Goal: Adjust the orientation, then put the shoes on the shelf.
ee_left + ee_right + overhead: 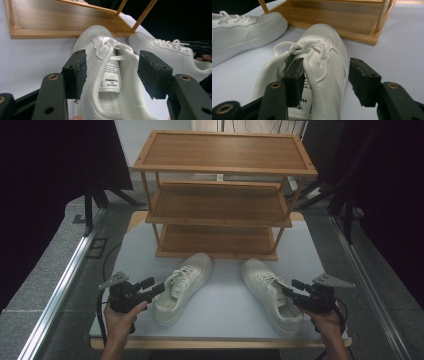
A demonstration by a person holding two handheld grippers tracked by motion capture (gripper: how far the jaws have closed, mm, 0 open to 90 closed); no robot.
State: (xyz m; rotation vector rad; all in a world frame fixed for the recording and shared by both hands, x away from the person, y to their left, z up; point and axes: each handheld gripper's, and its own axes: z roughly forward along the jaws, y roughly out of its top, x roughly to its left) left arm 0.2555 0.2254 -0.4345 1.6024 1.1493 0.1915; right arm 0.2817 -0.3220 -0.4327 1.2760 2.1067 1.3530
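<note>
Two white sneakers lay on the white table (220, 315) in front of a three-tier wooden shoe rack (220, 195), toes pointing toward its lowest shelf; the left sneaker (181, 287) sat angled with its toe close to the rack's base, and the right sneaker (272, 295) lay well apart from it, heel toward the person.

The left hand-held gripper (156, 287) sat at the heel side of the left sneaker, held in the person's left hand (120, 317); in the left gripper view its jaws stood wide apart on either side of the shoe's collar (110, 82), with the tongue label between them; the pads seemed clear of the fabric, though the left pad came very close and contact there could not be ruled out.

The right hand-held gripper (288, 289), held in the right hand (327, 320), met the right sneaker at its opening; in the right gripper view (325, 80) one jaw reached inside the shoe beside the tongue, and the other stood outside the side wall with a clear gap to it; the jaws were open, straddling the collar wall without clamping it.
</note>
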